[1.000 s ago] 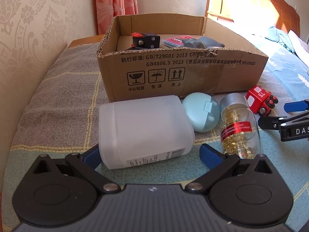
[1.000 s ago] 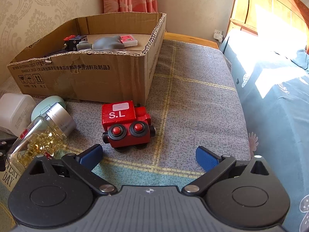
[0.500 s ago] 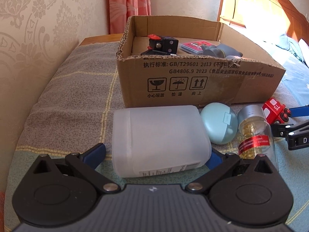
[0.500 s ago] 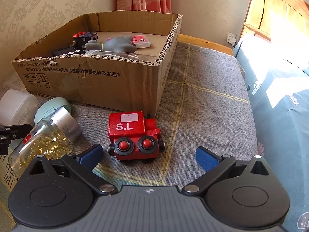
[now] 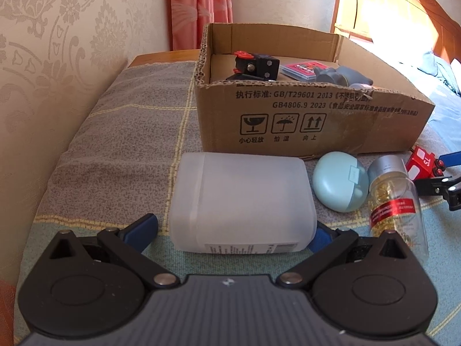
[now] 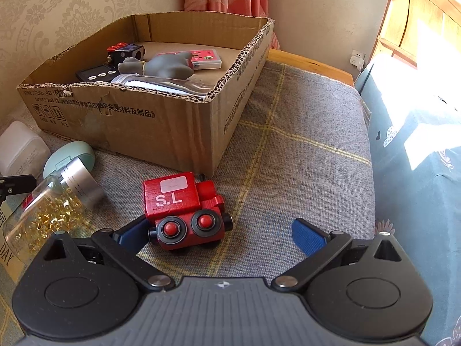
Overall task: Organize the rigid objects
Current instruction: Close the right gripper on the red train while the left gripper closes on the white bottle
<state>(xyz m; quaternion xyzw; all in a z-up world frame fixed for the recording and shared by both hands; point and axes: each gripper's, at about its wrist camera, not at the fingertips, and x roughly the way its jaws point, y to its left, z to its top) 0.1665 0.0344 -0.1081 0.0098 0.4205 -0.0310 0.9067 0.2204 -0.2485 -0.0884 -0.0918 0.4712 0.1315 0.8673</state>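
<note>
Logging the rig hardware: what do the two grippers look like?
Both match: left gripper and right gripper each have a ribbed dark grey body with a small white logo, two black round-hubbed linkage arms with silver pivot pins, and blue textured fingertips. No cables or sleeves visible.

Checked blanket (image 6: 302, 150), probably over a bed, cardboard box (image 5: 288, 127), frosted jar (image 5: 245, 199), capsule bottle (image 5: 394, 199), red toy train (image 6: 184, 210)
</note>
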